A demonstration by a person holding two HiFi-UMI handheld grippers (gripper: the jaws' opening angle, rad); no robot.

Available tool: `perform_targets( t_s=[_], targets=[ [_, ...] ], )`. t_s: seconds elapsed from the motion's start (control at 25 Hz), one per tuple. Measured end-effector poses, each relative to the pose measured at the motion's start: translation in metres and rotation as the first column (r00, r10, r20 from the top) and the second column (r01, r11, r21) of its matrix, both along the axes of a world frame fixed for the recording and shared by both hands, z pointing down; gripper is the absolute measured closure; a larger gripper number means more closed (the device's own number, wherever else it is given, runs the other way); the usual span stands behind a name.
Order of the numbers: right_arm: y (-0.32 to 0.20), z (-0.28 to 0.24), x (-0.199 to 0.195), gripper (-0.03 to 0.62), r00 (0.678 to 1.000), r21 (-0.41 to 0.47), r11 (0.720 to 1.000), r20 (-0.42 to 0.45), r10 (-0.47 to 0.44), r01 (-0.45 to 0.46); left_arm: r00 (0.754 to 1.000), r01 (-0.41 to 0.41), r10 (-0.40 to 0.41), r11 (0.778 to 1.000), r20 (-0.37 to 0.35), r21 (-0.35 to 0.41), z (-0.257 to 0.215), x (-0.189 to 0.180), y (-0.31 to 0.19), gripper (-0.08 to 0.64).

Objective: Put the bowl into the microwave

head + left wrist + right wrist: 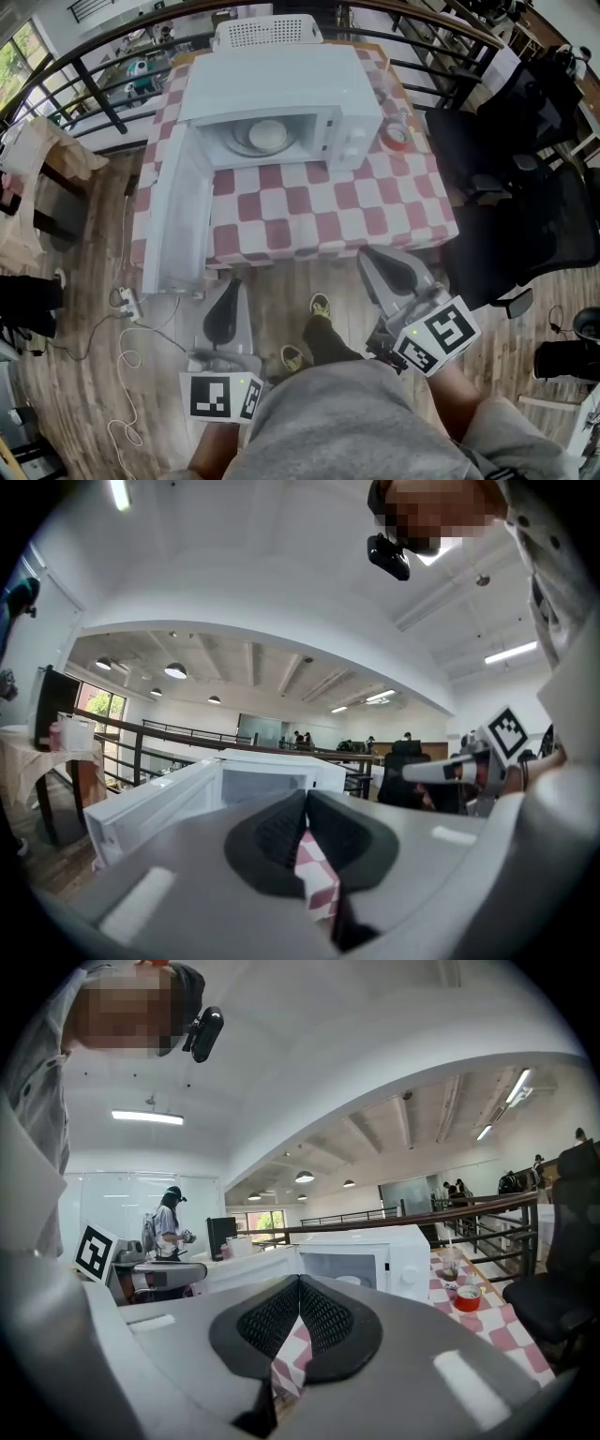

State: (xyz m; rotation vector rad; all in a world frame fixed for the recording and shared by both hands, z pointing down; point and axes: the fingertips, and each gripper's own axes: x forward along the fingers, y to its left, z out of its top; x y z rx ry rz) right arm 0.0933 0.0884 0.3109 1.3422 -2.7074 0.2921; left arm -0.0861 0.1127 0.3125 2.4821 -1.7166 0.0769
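Jaws: left gripper (305,795) clenched, pads meeting at the tips, nothing between them; right gripper (298,1279) likewise pressed together and empty; only checked cloth shows through the slit under each pair.

Near: both grippers hang off the table's front edge, well apart from the microwave; left (232,284) below the door's free end, right (373,255) at the cloth's hem.

Middle: table (309,211) in a red-and-white checked cloth; microwave door (178,216) swung fully out toward you on the left.

Far: microwave (281,80), white, cavity lit; the bowl (267,134) sits inside on the turntable, roughly centred; a small red round container (396,138) just beside the microwave's right side.

Bowl: white, round, shallow, plain; contents not readable from here.

Handling, as a guess: stiff, smooth-walled, probably slippery and chippable; light enough for one gripper; if you must shift it, pinch the near rim, one pad inside, one outside; keep it level.
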Motion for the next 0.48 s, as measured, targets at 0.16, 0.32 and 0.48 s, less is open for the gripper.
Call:
perform_targets(
  t_s=[0.16, 0.32, 0.48],
  targets=[
    [0.026, -0.004, -0.006, 0.591, 1.0, 0.015, 1.0, 0.0, 0.007, -0.007, 1.0, -0.015, 0.015, 1.0, -0.003, -0.001, 0.005, -0.004, 0.026, 0.548],
    [0.047, -0.009, -0.008, 0.591, 1.0, 0.024, 0.999, -0.002, 0.026, -0.026, 0.999, -0.033, 0.033, 0.999, -0.012, 0.007, 0.003, -0.008, 0.043, 0.548],
    [0.061, -0.01, -0.006, 0.591, 0.999, 0.021, 0.999, -0.006, 0.049, -0.049, 0.999, -0.052, 0.052, 0.999, -0.017, 0.003, 0.003, -0.005, 0.053, 0.548]
  ],
)
